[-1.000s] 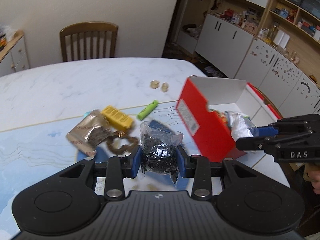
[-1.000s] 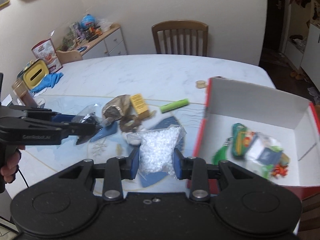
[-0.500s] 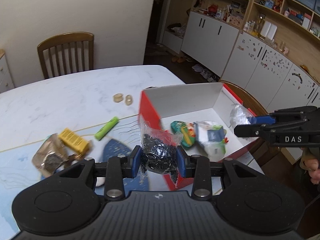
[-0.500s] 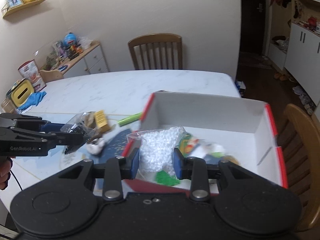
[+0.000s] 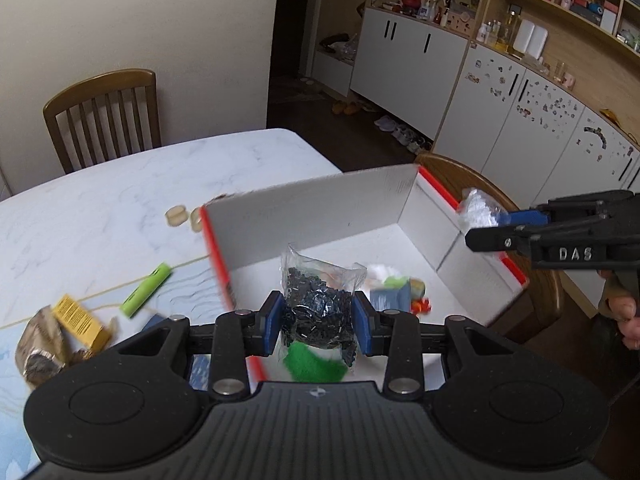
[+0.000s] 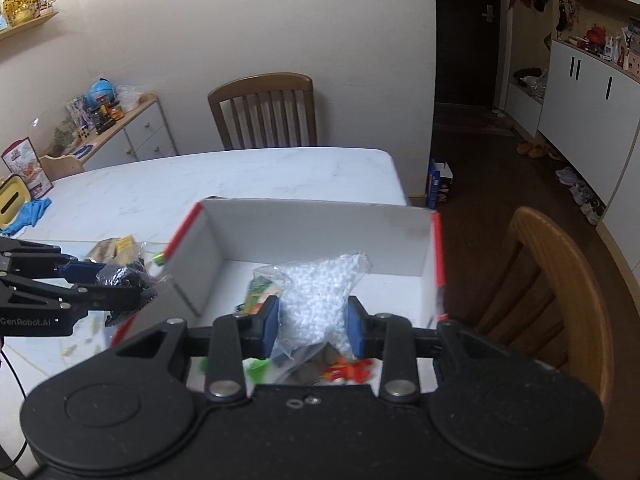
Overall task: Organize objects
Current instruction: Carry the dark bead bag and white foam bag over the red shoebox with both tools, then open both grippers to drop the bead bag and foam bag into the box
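Bag of black beads (image 5: 319,307): clear plastic, crumpled, upright, centre of the left wrist view, above the near left corner of the box (image 5: 316,208). Bag of white beads (image 6: 316,300): clear plastic, upright, centre of the right wrist view, over the box interior. Box: open, white inside, red edges, on the table; small colourful items blurred on its floor. Green tube (image 5: 145,290) and yellow packet (image 5: 82,322) lie left of the box.

Dim warm indoor light; heavy fisheye bending at edges; motion blur on near objects; dark corner vignetting.
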The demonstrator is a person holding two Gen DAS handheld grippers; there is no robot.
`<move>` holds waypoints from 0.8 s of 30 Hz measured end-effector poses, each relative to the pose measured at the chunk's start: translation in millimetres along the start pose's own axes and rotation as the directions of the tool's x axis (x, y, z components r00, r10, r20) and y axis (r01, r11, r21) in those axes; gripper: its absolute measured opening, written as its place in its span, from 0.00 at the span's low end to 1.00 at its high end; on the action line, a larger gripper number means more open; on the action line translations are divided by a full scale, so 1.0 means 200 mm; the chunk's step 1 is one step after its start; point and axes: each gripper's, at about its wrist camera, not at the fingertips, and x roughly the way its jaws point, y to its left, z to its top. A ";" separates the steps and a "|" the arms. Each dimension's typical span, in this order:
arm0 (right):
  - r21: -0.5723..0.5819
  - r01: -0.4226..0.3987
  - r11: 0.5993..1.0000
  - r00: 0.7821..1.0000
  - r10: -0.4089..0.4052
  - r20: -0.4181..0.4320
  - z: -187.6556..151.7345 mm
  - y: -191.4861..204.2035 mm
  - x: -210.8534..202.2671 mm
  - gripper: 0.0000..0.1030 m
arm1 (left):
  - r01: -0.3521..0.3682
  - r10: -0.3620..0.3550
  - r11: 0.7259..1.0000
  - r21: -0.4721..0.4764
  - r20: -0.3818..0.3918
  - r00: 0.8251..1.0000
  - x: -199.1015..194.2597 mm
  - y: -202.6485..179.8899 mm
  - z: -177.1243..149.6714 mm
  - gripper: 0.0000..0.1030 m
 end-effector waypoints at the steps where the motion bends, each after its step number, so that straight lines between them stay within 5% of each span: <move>1: -0.005 0.004 1.000 1.000 -0.004 -0.003 0.01 -0.02 0.02 0.32 | -0.006 0.006 1.000 0.001 -0.002 1.000 0.03 -0.01 0.02 0.35; 24: -0.097 0.017 0.995 0.988 -0.032 -0.153 0.07 -0.10 0.53 0.32 | -0.171 0.178 0.983 0.059 -0.145 0.973 0.65 -0.04 0.16 0.35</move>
